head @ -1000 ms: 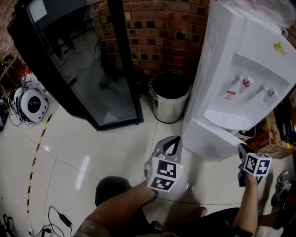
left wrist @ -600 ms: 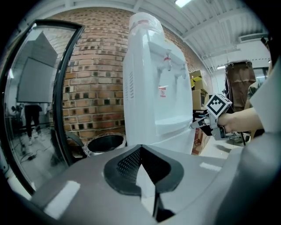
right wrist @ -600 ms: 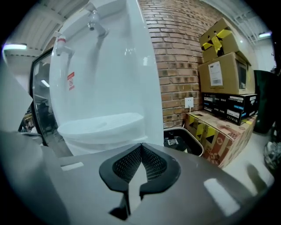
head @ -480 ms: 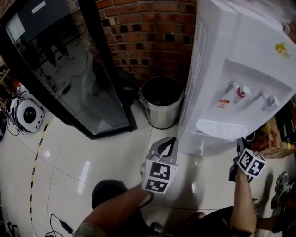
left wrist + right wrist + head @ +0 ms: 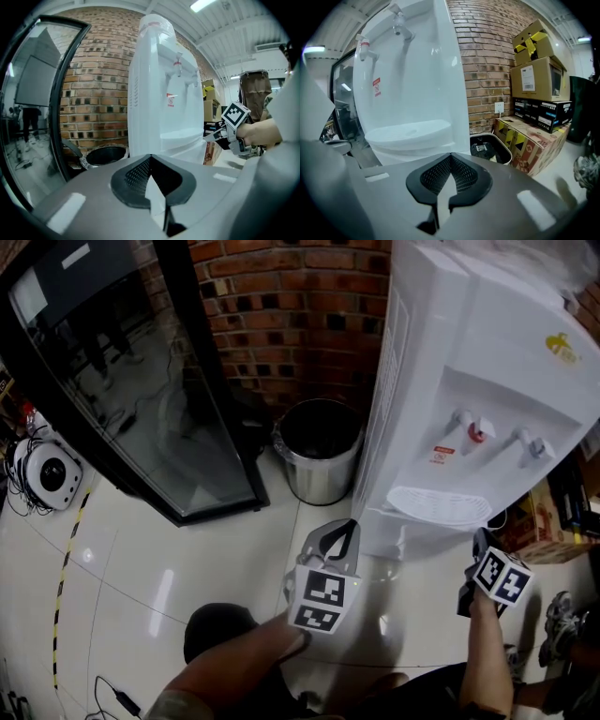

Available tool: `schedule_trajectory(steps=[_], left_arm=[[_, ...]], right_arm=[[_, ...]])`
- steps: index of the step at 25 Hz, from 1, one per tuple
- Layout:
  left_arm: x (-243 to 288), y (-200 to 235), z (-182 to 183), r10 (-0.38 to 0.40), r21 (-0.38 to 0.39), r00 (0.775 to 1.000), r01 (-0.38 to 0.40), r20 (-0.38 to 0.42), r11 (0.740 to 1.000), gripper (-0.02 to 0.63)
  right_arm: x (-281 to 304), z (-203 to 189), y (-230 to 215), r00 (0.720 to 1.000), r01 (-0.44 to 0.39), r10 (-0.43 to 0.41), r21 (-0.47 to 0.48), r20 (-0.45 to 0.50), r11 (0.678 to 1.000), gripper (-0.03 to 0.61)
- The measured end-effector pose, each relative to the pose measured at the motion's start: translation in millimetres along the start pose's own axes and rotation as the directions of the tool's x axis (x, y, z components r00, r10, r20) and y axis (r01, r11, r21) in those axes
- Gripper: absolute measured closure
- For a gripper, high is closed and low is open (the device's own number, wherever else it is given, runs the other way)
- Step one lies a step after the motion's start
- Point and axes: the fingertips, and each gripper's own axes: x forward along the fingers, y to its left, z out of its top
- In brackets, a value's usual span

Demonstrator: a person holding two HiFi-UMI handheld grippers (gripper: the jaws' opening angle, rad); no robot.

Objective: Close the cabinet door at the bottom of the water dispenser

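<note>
The white water dispenser (image 5: 469, 381) stands at the right against the brick wall, with two taps and a drip tray (image 5: 436, 507). Its bottom cabinet door (image 5: 417, 542) lies flush with the body under the tray. My left gripper (image 5: 342, 532) is shut and empty, its tips a little in front of the dispenser's left corner. My right gripper (image 5: 479, 542) is shut and empty too, just off the door's right side. In the left gripper view the jaws (image 5: 150, 157) meet in front of the dispenser (image 5: 159, 93). The right gripper view shows its jaws (image 5: 451, 154) closed below the drip tray (image 5: 408, 133).
A steel waste bin (image 5: 319, 451) stands left of the dispenser. A tall black glass-fronted cabinet (image 5: 122, 381) leans at the left. A white round device (image 5: 47, 470) with cables lies on the floor. Cardboard boxes (image 5: 534, 70) and a black bin (image 5: 490, 147) sit right of the dispenser.
The cabinet door that stuck out at the dispenser's foot has swung in flush. Both grippers have shifted a little along the floor, and the right one has rolled.
</note>
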Motion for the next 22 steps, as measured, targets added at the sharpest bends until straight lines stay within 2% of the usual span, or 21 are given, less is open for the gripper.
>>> schedule_trajectory(steps=[6,10,16,22], left_arm=[[-7.7,5.4,3.6,0.014,0.000,1.000,-0.014,0.013,1.000,0.613],[-15.5,8.4,4.8,0.025,0.007,1.000,-0.026,0.013,1.000,0.613],[-27.9,16.9,9.4,0.050,0.003,0.998,-0.050,0.024,0.999,0.614],[-40.4,12.3,14.4,0.048,-0.001,0.998,-0.048,0.043,0.999,0.613]], right_arm=[[7.7,-11.0,8.6,0.998,-0.010,0.007,-0.039,-0.068,0.999,0.578],[19.3,-9.2,5.5,0.998,-0.002,-0.001,-0.065,-0.056,0.998,0.578],[25.8,-7.9,3.8,0.999,-0.039,0.039,0.016,-0.029,0.999,0.578],[9.3,3.5,13.6,0.999,-0.039,0.039,-0.040,0.006,0.998,0.578]])
